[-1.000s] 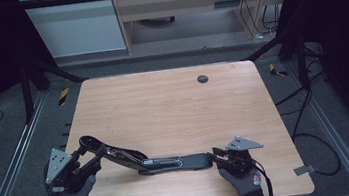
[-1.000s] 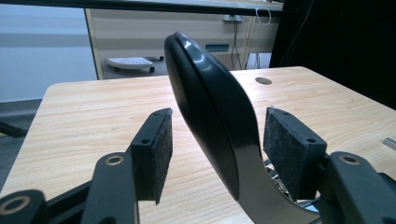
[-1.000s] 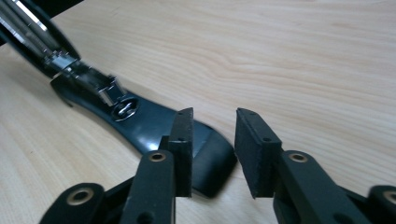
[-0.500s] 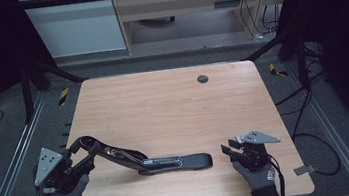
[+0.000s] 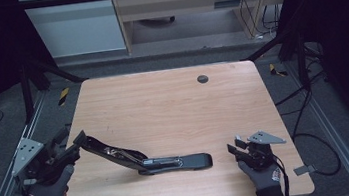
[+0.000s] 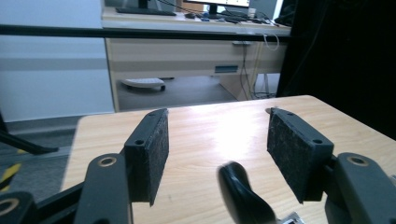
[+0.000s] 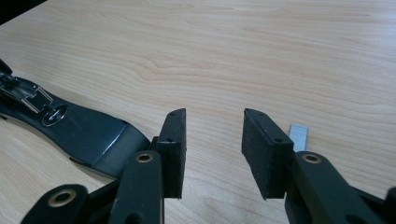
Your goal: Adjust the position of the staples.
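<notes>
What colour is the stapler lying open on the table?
Black, with a silvery metal staple channel; the stapler shows best in the high view.

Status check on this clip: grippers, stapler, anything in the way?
Left gripper open, stapler arm tip between its jaws, untouched. Right gripper open, beside the base. Stapler swung open on table. Staple strip near right jaw.

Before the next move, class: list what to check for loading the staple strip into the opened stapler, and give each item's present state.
1. Stapler swung open, channel exposed: ok.
2. Staple strip lying beside the right gripper: ok.
3. Right gripper's jaws, just opened, have nothing between them: ok.
4. Top arm held steady: not ok. The left gripper jaws, just opened, straddle its tip without pressing.
5. Channel empty of staples: cannot tell.
</notes>
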### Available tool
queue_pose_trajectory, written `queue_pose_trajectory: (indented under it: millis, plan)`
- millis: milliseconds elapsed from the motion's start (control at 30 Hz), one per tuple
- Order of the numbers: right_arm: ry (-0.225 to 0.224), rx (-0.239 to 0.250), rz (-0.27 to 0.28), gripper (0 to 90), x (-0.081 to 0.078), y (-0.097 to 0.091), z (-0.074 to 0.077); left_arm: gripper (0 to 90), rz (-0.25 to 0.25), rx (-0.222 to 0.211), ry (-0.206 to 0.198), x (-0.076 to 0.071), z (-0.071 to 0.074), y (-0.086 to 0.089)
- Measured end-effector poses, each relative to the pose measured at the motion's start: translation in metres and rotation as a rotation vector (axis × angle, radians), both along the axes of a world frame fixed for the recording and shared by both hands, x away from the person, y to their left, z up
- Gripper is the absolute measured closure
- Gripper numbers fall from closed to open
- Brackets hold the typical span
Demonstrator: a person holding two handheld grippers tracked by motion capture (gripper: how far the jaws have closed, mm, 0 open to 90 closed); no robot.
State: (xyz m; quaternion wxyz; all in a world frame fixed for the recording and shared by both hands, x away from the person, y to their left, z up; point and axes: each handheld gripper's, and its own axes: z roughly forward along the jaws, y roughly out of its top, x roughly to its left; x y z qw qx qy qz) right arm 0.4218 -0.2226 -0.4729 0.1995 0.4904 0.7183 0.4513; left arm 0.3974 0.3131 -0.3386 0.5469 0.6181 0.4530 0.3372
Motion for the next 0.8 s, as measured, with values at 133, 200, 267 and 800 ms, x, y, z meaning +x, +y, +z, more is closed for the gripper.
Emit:
queue_pose_trajectory:
  millis: [133,200,267,800]
  plan:
    - [-0.009,0.007,-0.023,60.5,0.0,-0.007,0.005,39.7,0.026,0.0,-0.008,-0.002,0.004,0.01]
    - [-0.003,0.006,-0.032,61.0,0.0,-0.01,0.008,40.7,0.037,0.003,-0.003,-0.002,0.002,0.014]
    - [0.006,0.002,-0.044,62.3,0.0,-0.014,0.01,42.1,0.047,0.001,0.006,-0.002,-0.001,0.019]
    - [0.074,-0.07,-0.087,66.4,0.013,-0.036,0.013,49.8,0.142,0.039,0.083,-0.001,-0.042,0.05]
